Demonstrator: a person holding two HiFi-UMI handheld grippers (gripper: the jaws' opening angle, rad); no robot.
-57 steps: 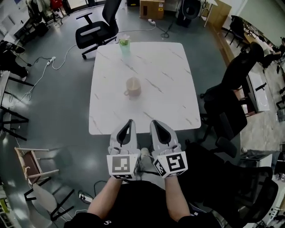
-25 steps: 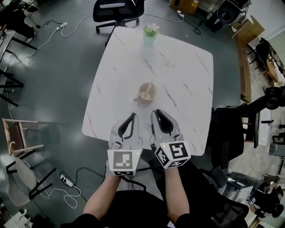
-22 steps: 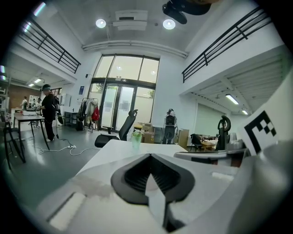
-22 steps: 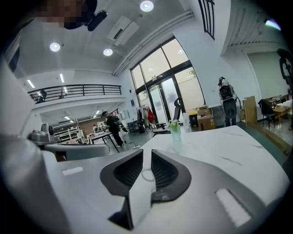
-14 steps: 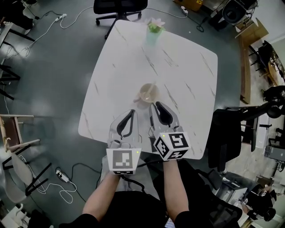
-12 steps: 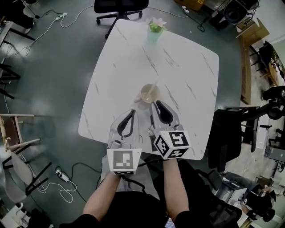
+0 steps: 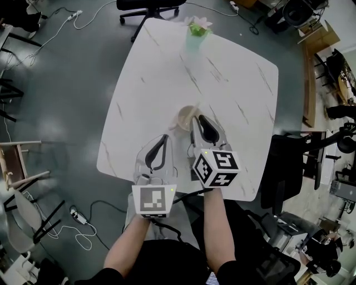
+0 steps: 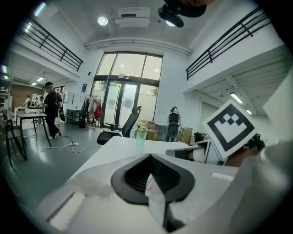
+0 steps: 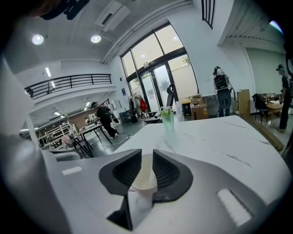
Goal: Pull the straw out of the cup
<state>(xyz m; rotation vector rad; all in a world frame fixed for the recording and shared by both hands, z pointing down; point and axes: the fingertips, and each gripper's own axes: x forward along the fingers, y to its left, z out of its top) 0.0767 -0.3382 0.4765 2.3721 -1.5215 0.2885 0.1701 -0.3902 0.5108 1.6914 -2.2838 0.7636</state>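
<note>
A beige cup stands near the middle of the white marble table. My right gripper reaches over the cup's near right side and covers part of it. In the right gripper view the jaws stand a little apart, and the cup shows through the gap just beyond them. The straw does not show clearly in any view now. My left gripper hangs shut and empty over the table's near edge, left of the cup; its tips meet.
A green vase with a pink flower stands at the table's far edge, also ahead in both gripper views. A black office chair is beyond the table, another black chair at its right, a wooden chair left.
My right gripper has moved forward from beside the left one to the cup, and now covers part of it and the straw. The left gripper has stayed at the table's near edge.
</note>
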